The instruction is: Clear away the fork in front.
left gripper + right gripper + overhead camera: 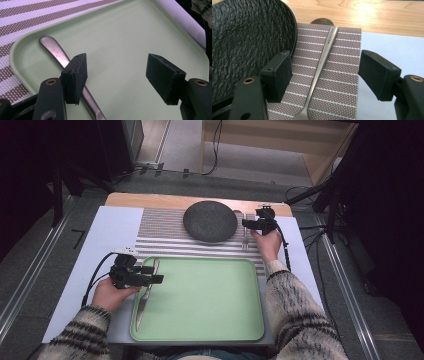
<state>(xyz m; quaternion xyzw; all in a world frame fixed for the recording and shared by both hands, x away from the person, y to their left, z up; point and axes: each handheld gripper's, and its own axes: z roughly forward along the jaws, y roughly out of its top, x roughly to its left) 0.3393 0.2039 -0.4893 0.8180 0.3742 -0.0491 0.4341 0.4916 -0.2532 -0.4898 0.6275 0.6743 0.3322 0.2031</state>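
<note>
A pale green tray fills the near half of the table, with a striped placemat beyond it at twelve o'clock. On the mat sits a dark round plate. At the plate's three o'clock a fork lies on the mat, between the spread jaws of the right gripper, untouched by either pad. A knife lies along the tray's nine o'clock edge; the left gripper hovers open above it, one pad over the handle.

left tool open, right tool open
</note>
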